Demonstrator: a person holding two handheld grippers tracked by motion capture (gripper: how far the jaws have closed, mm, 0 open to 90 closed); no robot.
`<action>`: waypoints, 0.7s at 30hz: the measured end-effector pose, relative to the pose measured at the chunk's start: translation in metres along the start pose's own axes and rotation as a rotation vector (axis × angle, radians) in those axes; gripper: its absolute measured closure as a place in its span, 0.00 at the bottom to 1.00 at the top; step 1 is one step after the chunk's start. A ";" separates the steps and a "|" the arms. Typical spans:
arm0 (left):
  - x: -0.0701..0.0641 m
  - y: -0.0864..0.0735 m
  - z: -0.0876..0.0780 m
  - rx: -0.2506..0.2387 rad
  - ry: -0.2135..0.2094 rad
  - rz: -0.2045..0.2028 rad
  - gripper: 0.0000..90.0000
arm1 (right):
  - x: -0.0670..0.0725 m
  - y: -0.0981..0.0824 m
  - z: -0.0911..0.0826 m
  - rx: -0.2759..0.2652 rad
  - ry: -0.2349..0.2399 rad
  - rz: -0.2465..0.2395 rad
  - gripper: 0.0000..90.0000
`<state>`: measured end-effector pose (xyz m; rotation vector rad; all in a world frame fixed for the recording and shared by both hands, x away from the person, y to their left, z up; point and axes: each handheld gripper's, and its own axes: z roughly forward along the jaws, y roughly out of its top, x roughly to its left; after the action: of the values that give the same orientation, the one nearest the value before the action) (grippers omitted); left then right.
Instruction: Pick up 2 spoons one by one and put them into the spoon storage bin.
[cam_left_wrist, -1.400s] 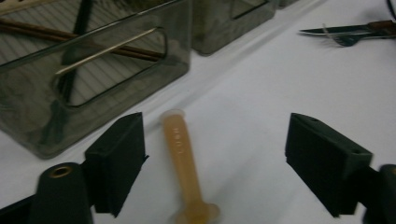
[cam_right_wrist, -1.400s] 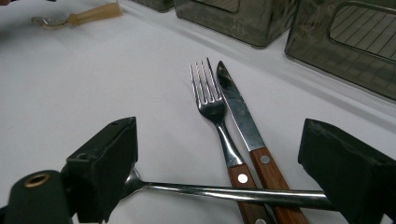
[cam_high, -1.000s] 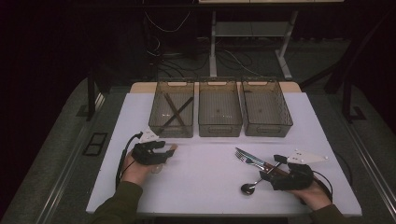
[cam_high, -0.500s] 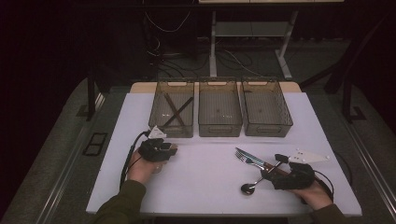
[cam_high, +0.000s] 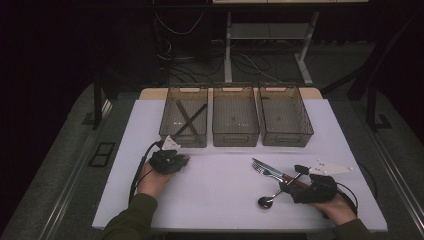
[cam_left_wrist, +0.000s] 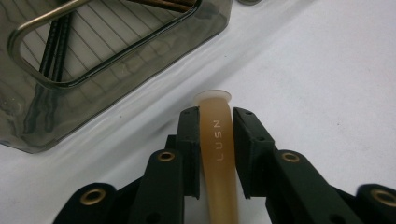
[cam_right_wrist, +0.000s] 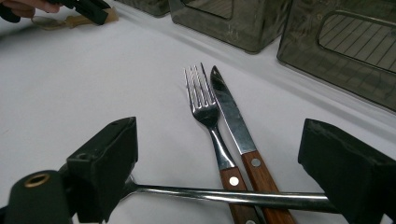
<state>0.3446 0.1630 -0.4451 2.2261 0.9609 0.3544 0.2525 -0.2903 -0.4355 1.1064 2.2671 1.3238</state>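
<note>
A tan, translucent rubbery handle (cam_left_wrist: 219, 158) with pale lettering lies on the white table (cam_high: 220, 185). My left gripper (cam_left_wrist: 214, 121) has just been closing on it, and both black pads now press its sides. In the high view that left gripper (cam_high: 172, 161) sits just in front of the left bin (cam_high: 172, 136). My right gripper (cam_right_wrist: 226, 144) stands open, with a spoon's steel handle (cam_right_wrist: 224, 196) lying across between its jaws. A fork (cam_right_wrist: 205, 112) and a wooden-handled knife (cam_right_wrist: 229, 112) lie side by side ahead of it. In the high view the right gripper (cam_high: 292, 178) is at the front right, the spoon's bowl (cam_high: 264, 201) beside it.
Three translucent grey bins stand in a row at the back of the table: the left one holds two dark crossed sticks (cam_high: 186, 119), then come the middle bin (cam_high: 235, 137) and the right bin (cam_high: 285, 137). The table's front edge is close under both hands.
The left gripper has shifted slightly to the right in front of the left bin. The right hand and the cutlery have stayed where they were.
</note>
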 end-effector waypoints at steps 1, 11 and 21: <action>0.000 0.000 0.000 0.000 0.000 -0.005 0.82 | 0.000 0.000 0.000 0.002 0.000 -0.002 0.14; 0.003 0.000 -0.003 0.013 -0.014 -0.012 0.82 | 0.002 0.000 0.001 0.007 0.012 -0.009 0.14; -0.001 0.004 -0.012 -0.032 -0.043 -0.024 0.82 | 0.002 0.001 0.001 0.006 0.017 -0.016 0.14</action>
<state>0.3405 0.1660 -0.4338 2.1827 0.9517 0.3082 0.2520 -0.2883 -0.4349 1.0810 2.2890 1.3254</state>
